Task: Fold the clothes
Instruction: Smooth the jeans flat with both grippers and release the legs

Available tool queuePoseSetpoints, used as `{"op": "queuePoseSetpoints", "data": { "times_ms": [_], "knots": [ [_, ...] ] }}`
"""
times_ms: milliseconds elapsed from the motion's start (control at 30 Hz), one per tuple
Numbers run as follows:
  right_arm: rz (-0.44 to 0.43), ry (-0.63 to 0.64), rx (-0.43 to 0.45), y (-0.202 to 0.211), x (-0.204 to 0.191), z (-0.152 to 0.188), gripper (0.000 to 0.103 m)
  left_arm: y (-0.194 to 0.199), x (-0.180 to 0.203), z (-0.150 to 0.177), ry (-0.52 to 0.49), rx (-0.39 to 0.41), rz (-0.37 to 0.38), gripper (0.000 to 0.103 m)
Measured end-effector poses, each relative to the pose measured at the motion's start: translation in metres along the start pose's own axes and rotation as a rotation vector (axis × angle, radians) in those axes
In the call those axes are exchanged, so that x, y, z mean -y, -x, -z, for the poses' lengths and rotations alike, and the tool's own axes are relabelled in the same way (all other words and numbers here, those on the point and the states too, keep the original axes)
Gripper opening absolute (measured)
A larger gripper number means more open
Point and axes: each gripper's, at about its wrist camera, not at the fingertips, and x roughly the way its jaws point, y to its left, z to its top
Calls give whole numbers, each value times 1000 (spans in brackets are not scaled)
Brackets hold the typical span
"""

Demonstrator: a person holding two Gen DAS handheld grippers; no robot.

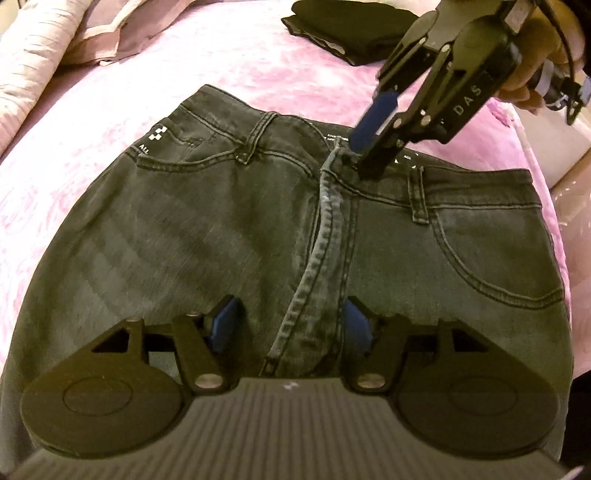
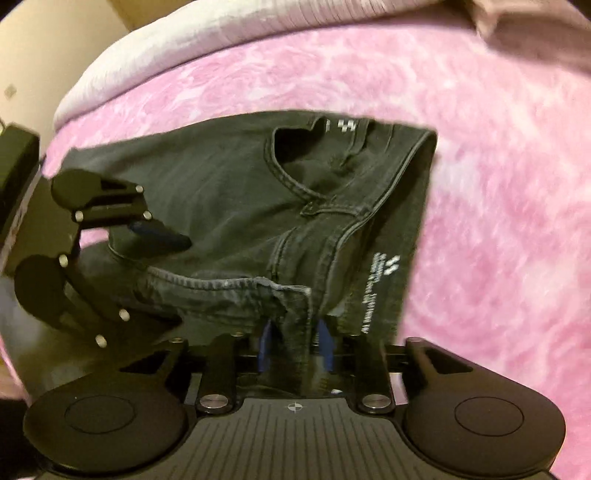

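Observation:
Dark grey jeans [image 1: 221, 236] lie front-up on the pink bedspread, waistband away from the left wrist camera, fly open. My left gripper [image 1: 290, 326] is open, its blue-padded fingers astride the fly seam near the crotch, not closed on it. My right gripper [image 1: 360, 160] comes in from the upper right and is shut on the waistband at the top of the fly. In the right wrist view the waistband fabric [image 2: 299, 332] is pinched between the blue pads of my right gripper [image 2: 295, 345], and my left gripper [image 2: 173, 280] shows at the left over the jeans [image 2: 221, 206].
A folded black garment [image 1: 351, 27] lies at the far side of the bed. A pale pink pillow and quilt [image 1: 55, 44] sit at the far left. The pink bedspread [image 2: 498, 184] extends around the jeans. The bed's edge [image 1: 565, 158] is at the right.

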Motion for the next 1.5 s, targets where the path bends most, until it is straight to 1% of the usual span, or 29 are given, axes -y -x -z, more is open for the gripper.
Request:
{"op": "queuePoseSetpoints", "data": {
  "times_ms": [33,67,167,233,267,300,333,367,400,433,467,533,600,700,767,800,833,867,933,1033,1067,1100,1167,1200,1233,1267,1367,1467,1500],
  "knots": [
    [-12,2,13,-2,4,-1,50,1,0,1,5,2,-1,61],
    [-29,4,28,-4,8,-2,51,1,1,0,5,1,-2,61],
    [-83,10,70,-10,20,-4,51,0,0,0,0,2,-2,61],
    [-153,27,69,-17,28,-7,51,-1,0,0,-5,6,-1,61],
    [-189,35,68,-21,33,-9,49,-1,0,0,-9,7,-1,61],
    [-199,15,57,-15,35,-10,40,-2,0,0,-12,5,-3,61],
    [-204,-11,45,-7,38,-11,28,-2,0,-1,-14,3,-4,61],
    [-209,-36,33,1,40,-11,19,-4,1,-3,-15,-2,-6,61],
    [-214,-62,21,9,42,-12,16,-4,2,-6,-20,-6,-7,59],
    [-219,-88,9,16,45,-13,9,-5,3,-9,-25,-8,-7,59],
    [-224,-113,-3,24,47,-14,7,-6,6,-13,-31,0,-5,59],
    [-220,-149,-20,34,51,-12,7,-8,12,-22,-44,15,0,59],
    [-196,-164,-27,38,53,-6,7,-16,17,-28,-47,5,-8,59],
    [-155,-189,-46,21,48,-5,9,-22,21,-31,-30,-12,-29,58],
    [-148,-228,-43,17,49,-5,13,-8,20,-23,-4,-12,-50,53],
    [-130,-226,-43,19,47,-5,17,-1,19,-18,10,-12,-62,52],
    [-111,-220,-44,22,45,-6,27,10,17,-10,34,-9,-81,52],
    [-91,-214,-45,26,43,-6,38,24,13,3,75,-9,-100,52],
    [-28,-181,-42,36,33,-6,41,50,3,29,158,-19,-147,52],
    [68,-132,-23,50,10,-6,42,95,-15,87,254,-68,-276,52],
    [104,-113,-14,54,-1,-7,42,110,-21,109,272,-91,-323,52],
    [116,-92,-2,56,-11,-8,42,121,-28,132,265,-128,-364,52],
    [105,-40,13,59,-40,-16,42,145,-41,179,251,-201,-445,52],
    [88,-11,3,55,-56,-21,42,157,-48,202,244,-237,-485,52],
    [69,19,-9,51,-74,-25,42,168,-56,226,233,-274,-525,52],
    [58,47,-20,46,-89,-30,42,178,-65,251,195,-316,-564,52],
    [41,109,-18,31,-138,-43,42,203,-100,325,52,-433,-676,52],
    [59,93,-14,12,-188,-53,42,213,-144,387,-122,-511,-759,52],
    [66,74,-22,4,-203,-55,42,210,-158,402,-162,-524,-759,50]
  ]
}}
